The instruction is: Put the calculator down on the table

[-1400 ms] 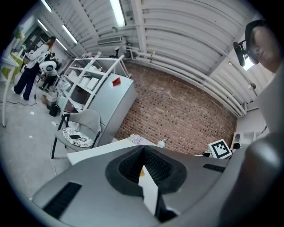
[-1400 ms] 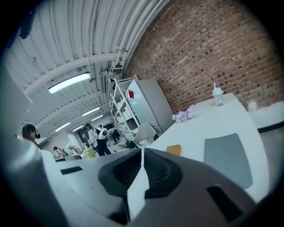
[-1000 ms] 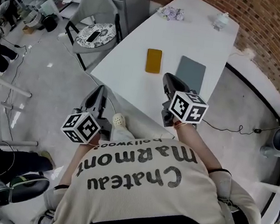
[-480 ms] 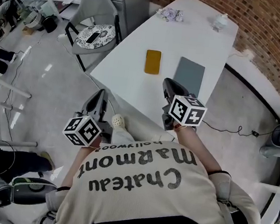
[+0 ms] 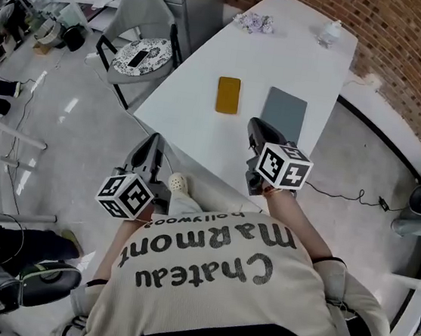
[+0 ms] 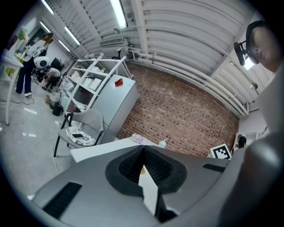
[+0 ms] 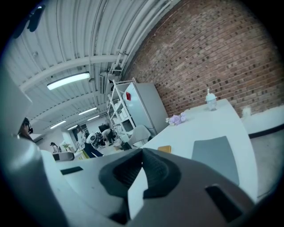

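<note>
A flat mustard-yellow rectangular object (image 5: 228,95) (image 7: 164,149) lies on the white table (image 5: 194,116), with a grey mat (image 5: 284,113) (image 7: 215,157) to its right. I cannot tell whether the yellow object is the calculator. My right gripper (image 5: 255,125) (image 7: 142,150) hovers over the table's near edge, just short of the mat, shut and empty. My left gripper (image 5: 151,139) (image 6: 143,146) hangs left of the table over the floor, also shut with nothing in it. Neither one touches anything.
A grey chair (image 5: 148,23) stands left of the table; a small dark device (image 5: 139,57) rests on its patterned cushion. Pale flowers (image 5: 253,22) and a small bottle (image 5: 330,30) sit at the table's far end. A brick wall (image 5: 406,66) runs behind, and a cable (image 5: 344,195) lies on the floor.
</note>
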{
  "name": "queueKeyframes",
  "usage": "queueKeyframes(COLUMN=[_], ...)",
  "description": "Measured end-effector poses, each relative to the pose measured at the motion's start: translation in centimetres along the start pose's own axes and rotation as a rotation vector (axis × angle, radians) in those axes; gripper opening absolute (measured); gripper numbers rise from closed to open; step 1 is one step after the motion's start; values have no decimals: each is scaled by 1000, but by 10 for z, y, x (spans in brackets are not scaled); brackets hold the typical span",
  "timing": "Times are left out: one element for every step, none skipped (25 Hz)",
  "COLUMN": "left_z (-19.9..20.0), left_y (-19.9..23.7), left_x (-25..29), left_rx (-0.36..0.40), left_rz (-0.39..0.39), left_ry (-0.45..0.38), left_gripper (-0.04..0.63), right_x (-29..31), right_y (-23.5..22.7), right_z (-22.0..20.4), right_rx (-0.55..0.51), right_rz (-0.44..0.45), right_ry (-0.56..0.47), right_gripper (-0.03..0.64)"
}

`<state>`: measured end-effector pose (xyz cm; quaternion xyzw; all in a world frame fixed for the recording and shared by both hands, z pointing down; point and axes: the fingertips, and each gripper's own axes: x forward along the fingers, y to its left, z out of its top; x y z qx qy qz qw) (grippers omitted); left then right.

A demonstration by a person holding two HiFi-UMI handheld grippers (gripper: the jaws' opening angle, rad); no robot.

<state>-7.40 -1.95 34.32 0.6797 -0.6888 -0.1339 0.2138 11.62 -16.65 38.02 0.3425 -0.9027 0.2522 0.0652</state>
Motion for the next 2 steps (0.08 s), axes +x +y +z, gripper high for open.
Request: queueKeyframes(left_z=[0,0], left_y=[0,-1], left_x=[1,2], left_rx=[1,1], left_rz=[-3,-6], left_ry=[-1,-2], left_gripper=[2,2], right_x=[0,1], right_y=[-1,-1], right_z=[0,0], right_rx=[0,1], right_rz=[-2,-3], right_ry=[0,1], right_gripper=[-3,-3])
